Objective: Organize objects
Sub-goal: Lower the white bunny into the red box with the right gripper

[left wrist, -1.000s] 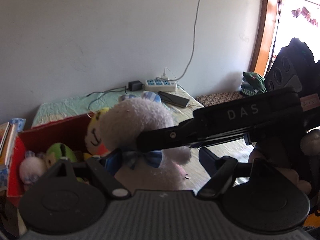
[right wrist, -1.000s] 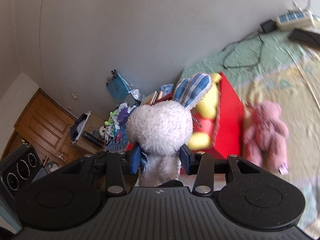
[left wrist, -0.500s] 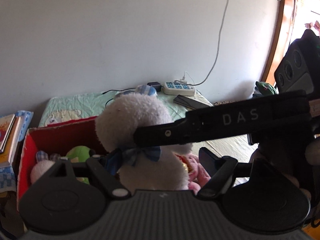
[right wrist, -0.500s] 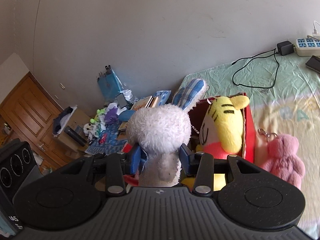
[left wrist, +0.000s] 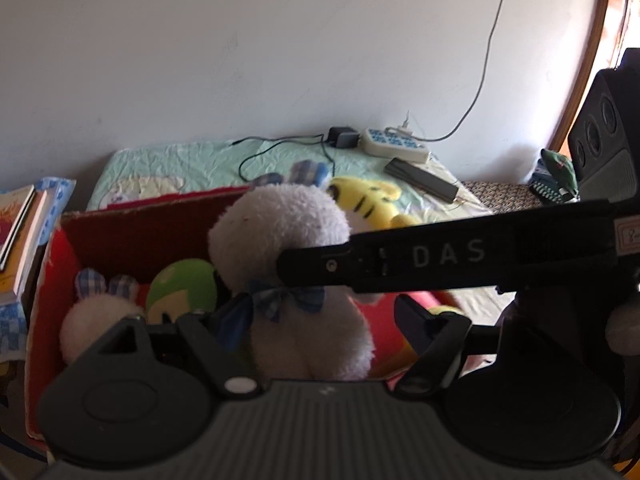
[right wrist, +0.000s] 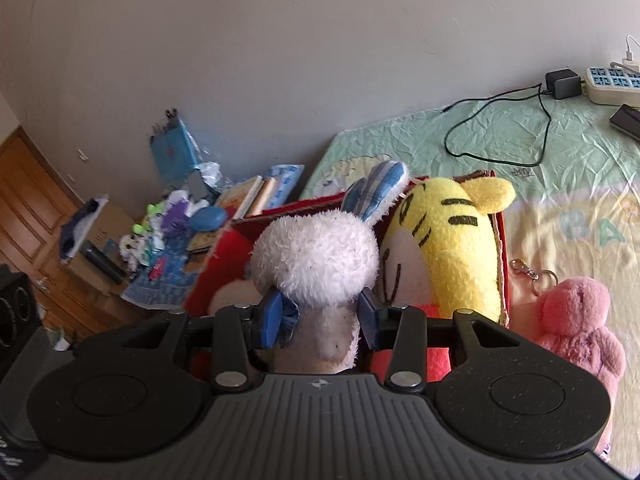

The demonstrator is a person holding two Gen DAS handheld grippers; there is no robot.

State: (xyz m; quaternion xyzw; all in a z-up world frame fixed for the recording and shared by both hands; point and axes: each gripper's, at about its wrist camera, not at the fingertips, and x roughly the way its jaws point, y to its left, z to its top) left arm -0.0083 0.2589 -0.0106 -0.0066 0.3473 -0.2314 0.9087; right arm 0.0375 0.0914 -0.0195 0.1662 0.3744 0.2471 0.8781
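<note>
A white plush bunny [right wrist: 316,256] with blue checked ears and bow hangs over the open red box [right wrist: 224,256], and my right gripper [right wrist: 320,320] is shut on its neck. In the left wrist view the bunny [left wrist: 276,232] sits between the spread fingers of my open left gripper [left wrist: 324,320], which does not squeeze it. The right gripper's black finger [left wrist: 440,256] crosses that view. Inside the box [left wrist: 132,236] are a yellow tiger plush [right wrist: 452,240], a green toy [left wrist: 180,288] and a smaller bunny [left wrist: 100,312]. A pink bear [right wrist: 572,312] lies outside the box to the right.
The box stands on a green sheet [right wrist: 520,168] with a power strip [left wrist: 394,146], a black cable [right wrist: 500,128] and a dark flat device [left wrist: 420,180] near the wall. Books [left wrist: 20,232] lie left of the box. A cluttered shelf [right wrist: 172,232] sits beyond.
The right gripper has carried the bunny leftwards and down over the red box, next to the tiger. Both cameras have swung towards the box; the grip is unchanged.
</note>
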